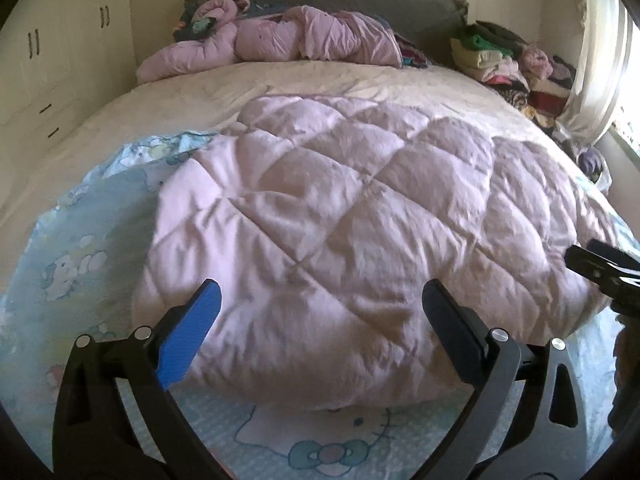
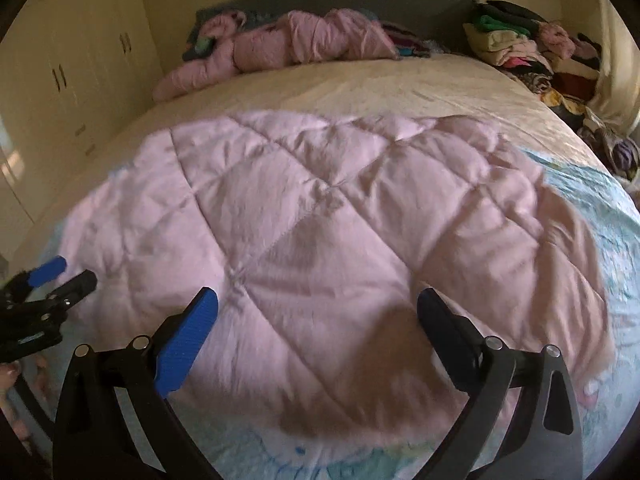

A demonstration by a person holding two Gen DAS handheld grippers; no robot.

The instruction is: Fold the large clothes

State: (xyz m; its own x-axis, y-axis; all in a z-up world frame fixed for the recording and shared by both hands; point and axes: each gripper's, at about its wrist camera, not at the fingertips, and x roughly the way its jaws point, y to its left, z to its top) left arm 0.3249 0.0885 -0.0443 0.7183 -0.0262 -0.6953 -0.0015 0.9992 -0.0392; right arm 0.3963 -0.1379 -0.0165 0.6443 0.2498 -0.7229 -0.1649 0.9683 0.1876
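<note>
Left wrist view looks across a bed (image 1: 304,80) where a pink quilted comforter (image 1: 344,208) lies spread, its plain pink side up, with its cartoon-printed blue side (image 1: 76,216) showing along the near and left edges. From this view the pink part looks like a layer turned over onto the printed side, though whether it is a fold or a second piece I cannot tell. The left gripper (image 1: 320,300) hangs over the near edge of the pink layer with its fingers wide apart and nothing between them. At the right margin of that view the right gripper (image 1: 600,268) shows as a dark tip beside the comforter's right side.

Right wrist view gives the same comforter from a little further right; the right gripper's own fingers stand wide apart above the pink cloth, gripping nothing. The left gripper appears at the left edge there, also parted.

Judging by this, the step in hand is between folds: both tools are free and placed over the near edge. The next move would call for each gripper to drop to a near corner, close on the full thickness of the padded cloth, and carry it evenly toward the far edge. A second pink quilt (image 1: 276,40) bunched by the headboard (image 1: 400,0) and a heap of clothes (image 1: 504,60) at the far right lie well apart from the work.
</note>
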